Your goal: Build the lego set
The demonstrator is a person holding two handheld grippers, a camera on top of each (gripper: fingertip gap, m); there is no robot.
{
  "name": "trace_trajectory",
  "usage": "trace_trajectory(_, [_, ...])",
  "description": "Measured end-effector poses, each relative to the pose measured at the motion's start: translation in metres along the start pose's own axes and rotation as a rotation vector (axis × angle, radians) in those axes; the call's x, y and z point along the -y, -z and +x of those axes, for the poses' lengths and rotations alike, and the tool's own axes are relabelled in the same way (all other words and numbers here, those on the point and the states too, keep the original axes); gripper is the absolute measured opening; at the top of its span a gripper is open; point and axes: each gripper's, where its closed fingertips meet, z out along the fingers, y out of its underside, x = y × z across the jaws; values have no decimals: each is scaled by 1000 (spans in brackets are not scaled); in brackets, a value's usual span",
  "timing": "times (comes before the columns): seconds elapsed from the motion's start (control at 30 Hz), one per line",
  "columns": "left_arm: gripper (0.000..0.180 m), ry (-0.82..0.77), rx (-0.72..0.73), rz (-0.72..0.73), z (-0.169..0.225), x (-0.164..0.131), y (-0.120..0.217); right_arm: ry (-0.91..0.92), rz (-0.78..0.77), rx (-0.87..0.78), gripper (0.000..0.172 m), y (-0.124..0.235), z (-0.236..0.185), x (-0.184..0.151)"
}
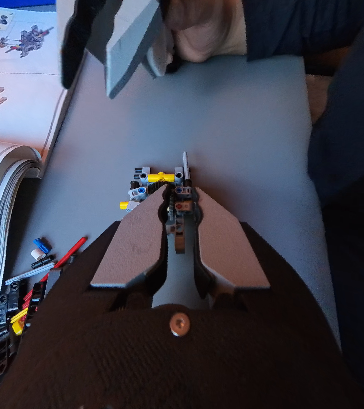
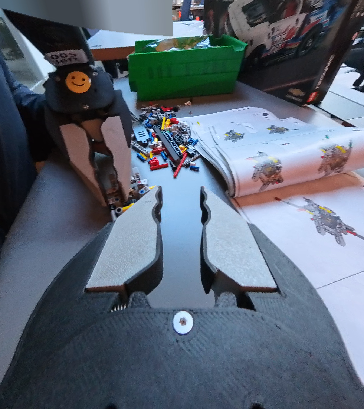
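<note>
Brick assembly [image 1: 165, 194], a small grey cluster of beams, gears and yellow and blue pins, sits on the table [image 1: 220, 124] clamped between the fingers of the left tool [image 1: 181, 190], which press on its rear part while the front sticks out past the tips. The right tool [image 2: 181, 194] hangs just beside it with its fingers apart and bare. Judging from how much overhangs, a sideways nudge from that near right tool could twist the assembly in the grip or pop off a pin, sending it into the loose parts [image 2: 165, 141] ahead.
</note>
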Motion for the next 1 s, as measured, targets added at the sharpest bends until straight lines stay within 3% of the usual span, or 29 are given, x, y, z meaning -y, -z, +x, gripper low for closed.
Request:
trace_trajectory(0.33, [17, -8, 3, 35, 0, 2, -2, 9, -16, -30, 30, -26, 25, 6])
trace_trajectory(1.0, [17, -22, 8, 40, 1, 1, -1, -16, -4, 3, 31, -26, 25, 8])
